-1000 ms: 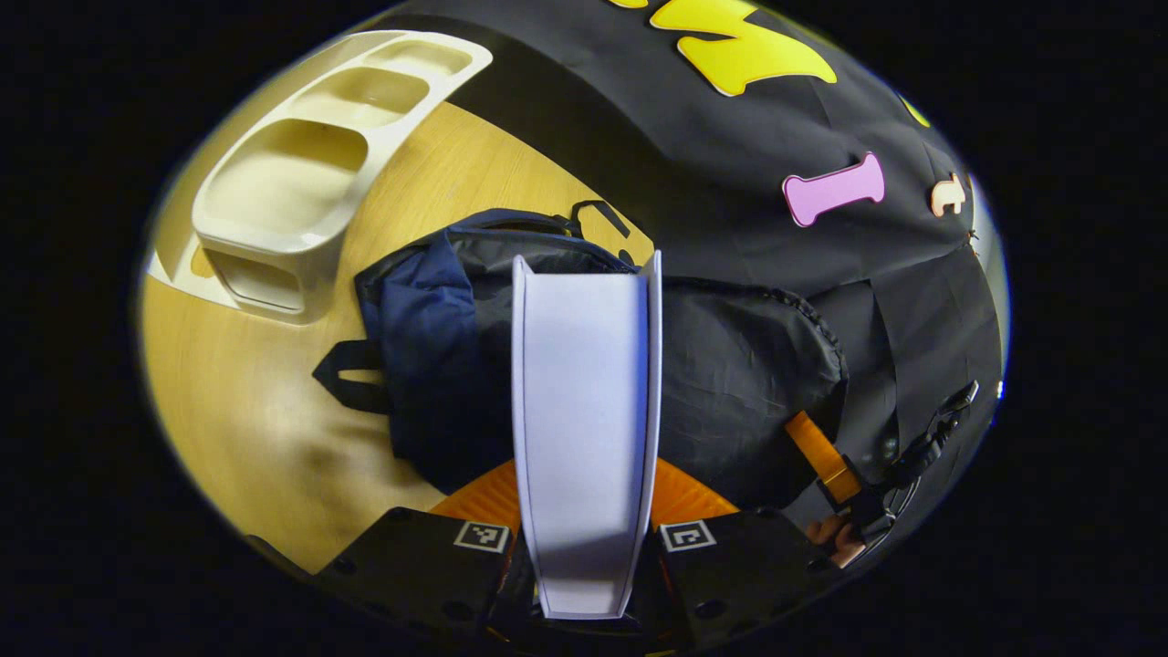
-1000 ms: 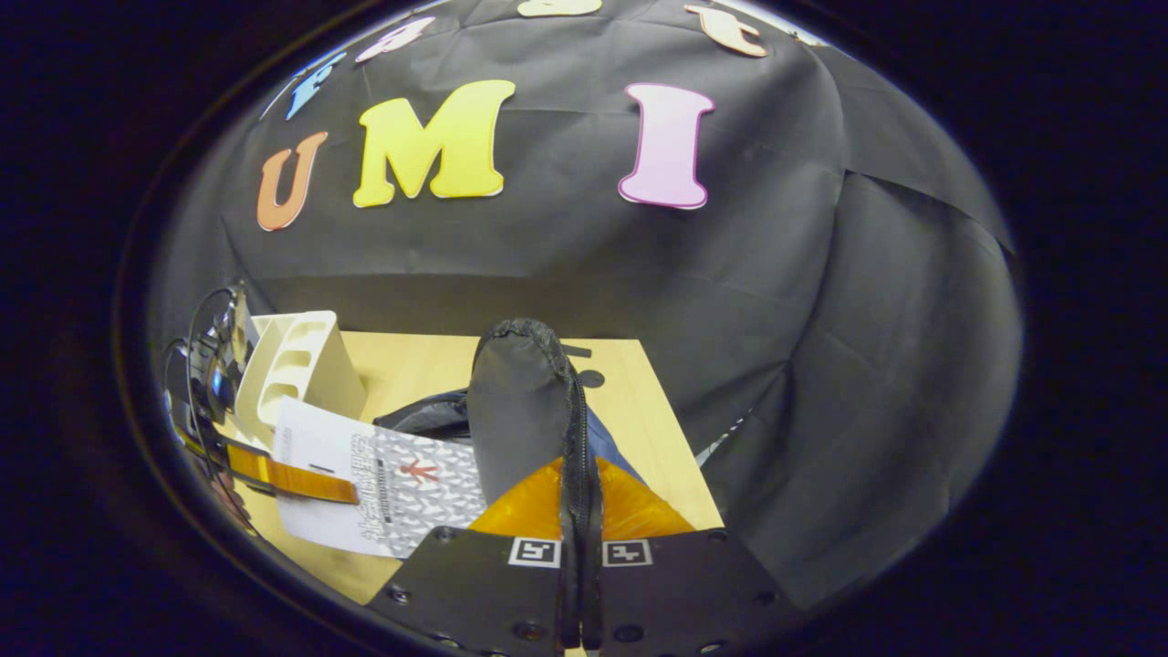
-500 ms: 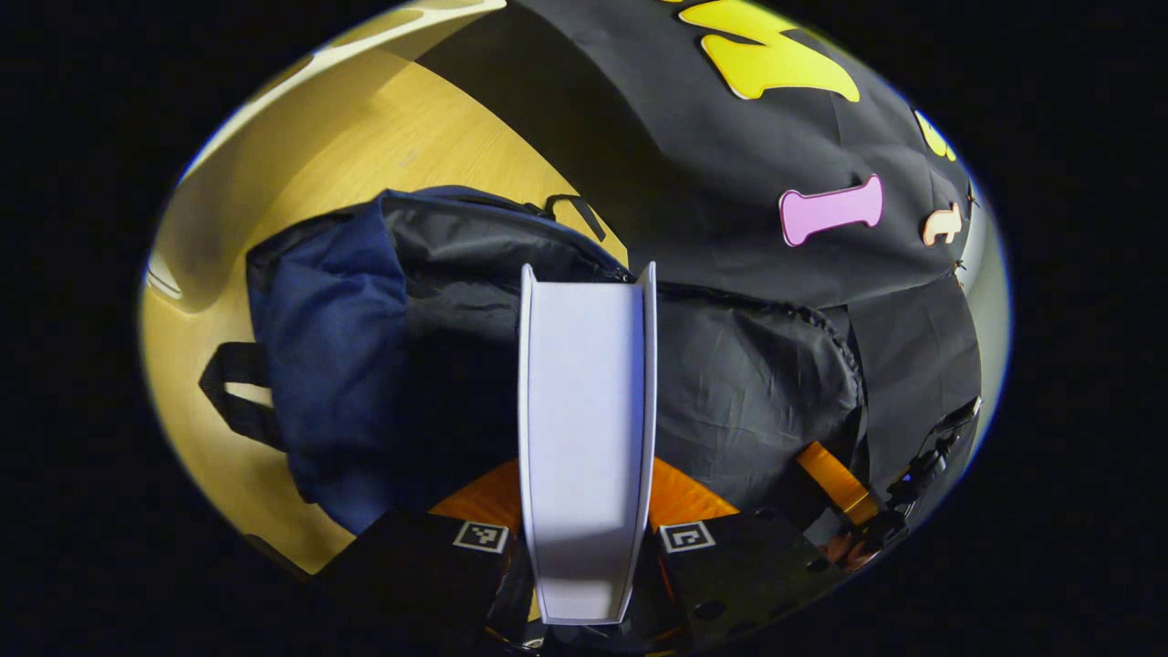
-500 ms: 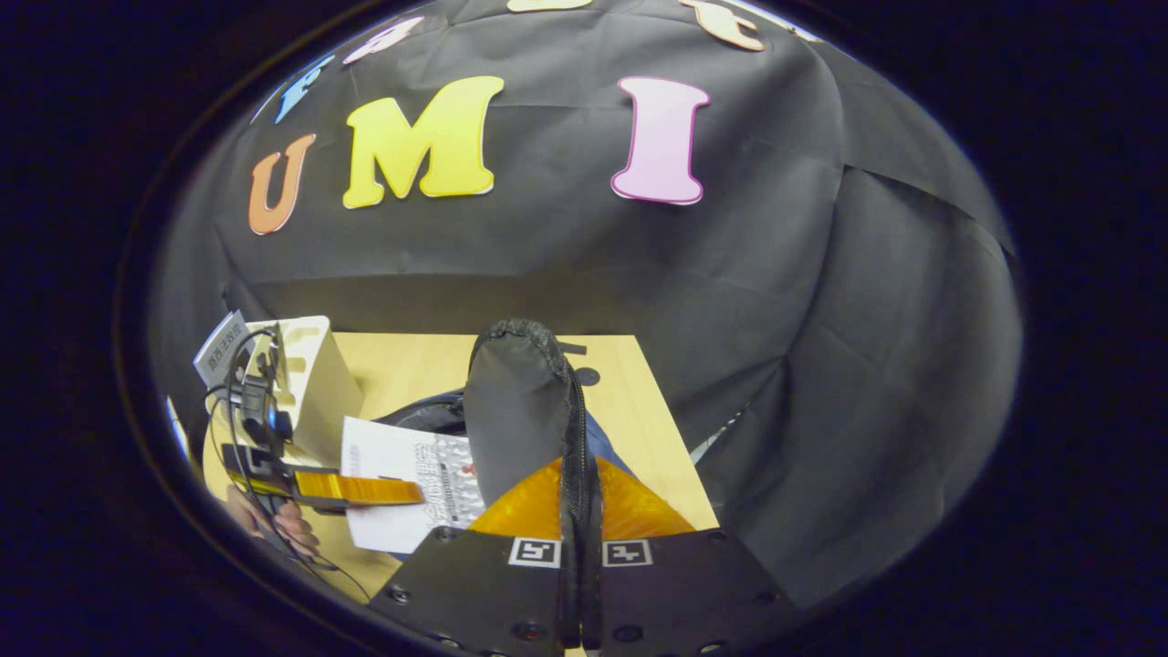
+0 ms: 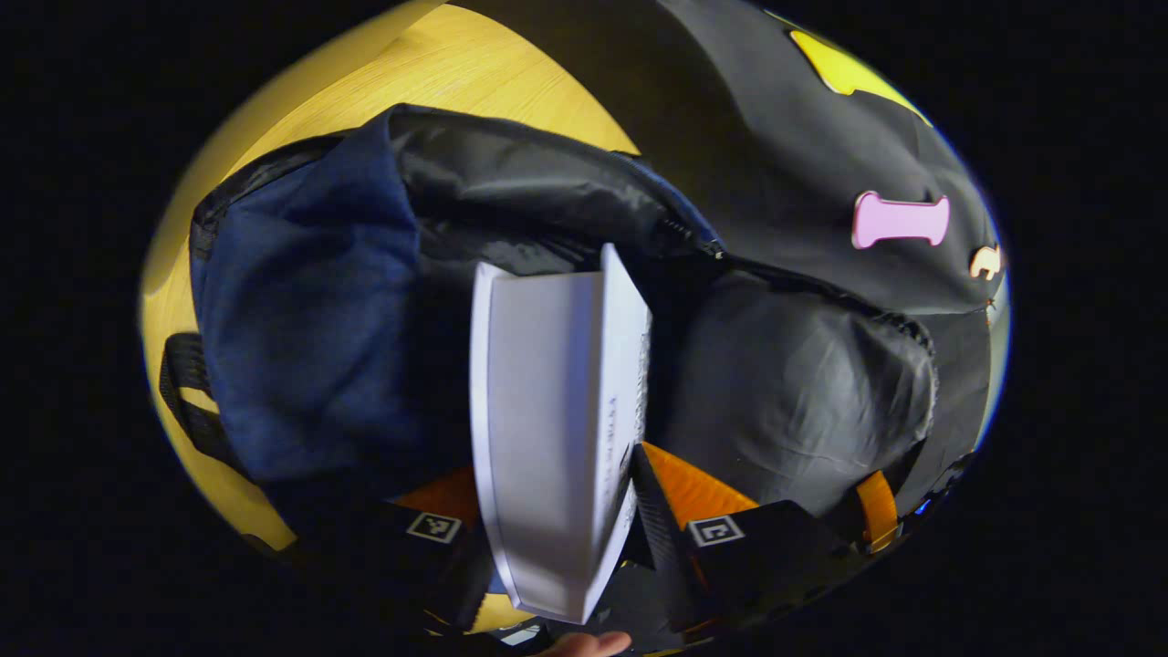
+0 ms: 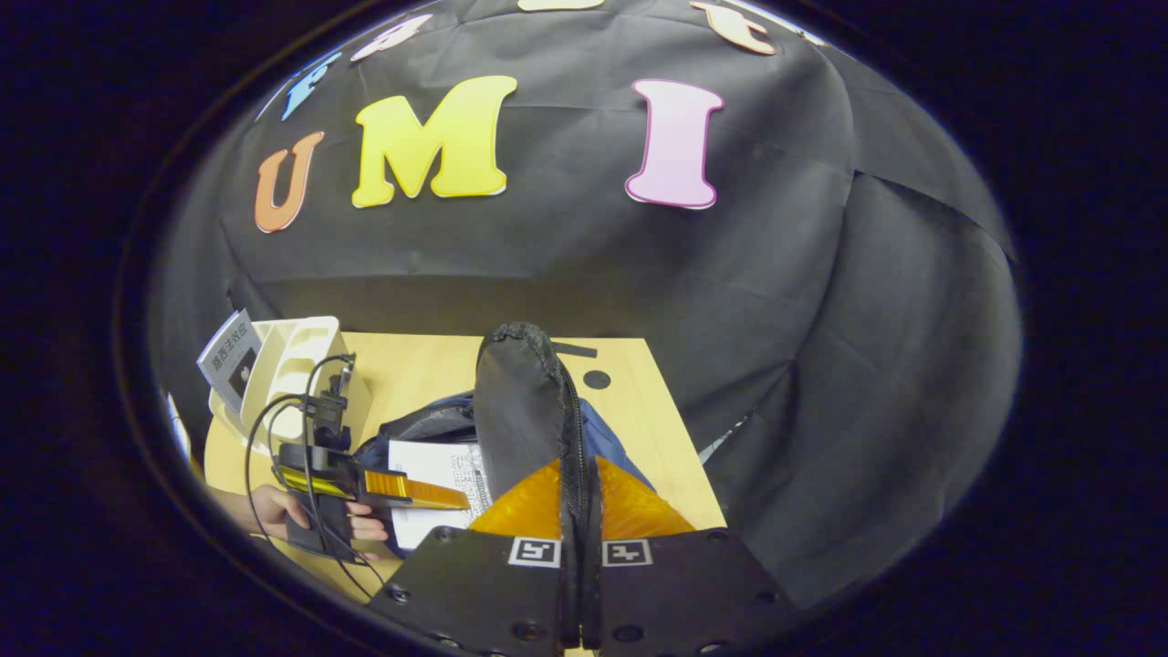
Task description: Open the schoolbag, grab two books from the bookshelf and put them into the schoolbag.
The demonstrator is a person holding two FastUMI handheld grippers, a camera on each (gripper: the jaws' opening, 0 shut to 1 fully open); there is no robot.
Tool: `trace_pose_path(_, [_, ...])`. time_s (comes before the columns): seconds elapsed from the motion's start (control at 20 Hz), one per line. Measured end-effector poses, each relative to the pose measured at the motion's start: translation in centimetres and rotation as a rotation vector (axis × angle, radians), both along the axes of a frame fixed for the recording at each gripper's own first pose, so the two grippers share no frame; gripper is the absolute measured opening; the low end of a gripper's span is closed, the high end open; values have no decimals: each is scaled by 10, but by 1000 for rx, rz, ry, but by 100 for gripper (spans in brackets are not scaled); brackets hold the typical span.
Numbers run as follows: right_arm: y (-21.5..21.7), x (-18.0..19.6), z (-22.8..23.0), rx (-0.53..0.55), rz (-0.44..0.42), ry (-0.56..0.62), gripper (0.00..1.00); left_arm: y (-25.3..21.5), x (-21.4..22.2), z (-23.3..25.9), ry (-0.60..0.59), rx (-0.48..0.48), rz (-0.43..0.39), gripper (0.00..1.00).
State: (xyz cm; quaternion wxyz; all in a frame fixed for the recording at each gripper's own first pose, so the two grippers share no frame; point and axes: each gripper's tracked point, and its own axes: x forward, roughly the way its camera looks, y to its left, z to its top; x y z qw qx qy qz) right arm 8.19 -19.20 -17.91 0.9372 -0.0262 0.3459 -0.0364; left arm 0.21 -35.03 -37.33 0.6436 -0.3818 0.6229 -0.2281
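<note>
A white book (image 5: 547,420) stands tilted between the fingers of my left gripper (image 5: 566,497), its far end inside the mouth of the dark blue schoolbag (image 5: 301,310). The jaws stand apart with a gap beside the book, so the gripper is open. My right gripper (image 6: 581,511) is shut on the bag's black zippered flap (image 6: 520,401) and holds it upright. In the left gripper view the flap (image 5: 794,392) bulges to the right. The right gripper view has the book (image 6: 438,474) in the bag's opening and the left gripper (image 6: 365,484) over it, held by a hand (image 6: 274,506).
The bag lies on a wooden table (image 6: 630,429) against the black cloth wall. A white bookshelf (image 6: 292,365) stands at the table's far left with another book (image 6: 228,356) leaning in it. The table's right edge runs close beside the bag.
My left gripper has come down closer over the bag, pushing the book into the opening, and its jaws have spread. The book now leans. The right gripper still holds the flap up.
</note>
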Motion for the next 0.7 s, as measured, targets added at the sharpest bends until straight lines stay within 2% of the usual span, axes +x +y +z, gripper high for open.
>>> trace_pose_path(0.05, [0, 1, -1, -2, 2, 2, 2, 6, -6, -3, 19, 35, -26, 87])
trace_pose_path(0.15, [4, 0, -2, -7, 8, 0, 2, 14, -11, -1, 47, 108, -73, 96])
trace_pose_path(0.25, [7, 2, -2, -19, 15, -4, 2, 30, -22, -3, 52, 228, -141, 97])
trace_pose_path(0.4, [15, 0, -3, -32, 29, -7, 2, 57, -29, 16, -16, 368, -254, 97])
trace_pose_path(0.5, [18, -1, -4, -38, 36, -9, 2, 80, -23, 36, -115, 463, -297, 97])
trace_pose_path(0.6, [23, -2, -4, -35, 37, -11, 0, 105, -5, 64, -257, 557, -300, 100])
trace_pose_path(0.7, [26, -4, -3, -34, 36, -15, 2, 131, 13, 89, -394, 667, -310, 97])
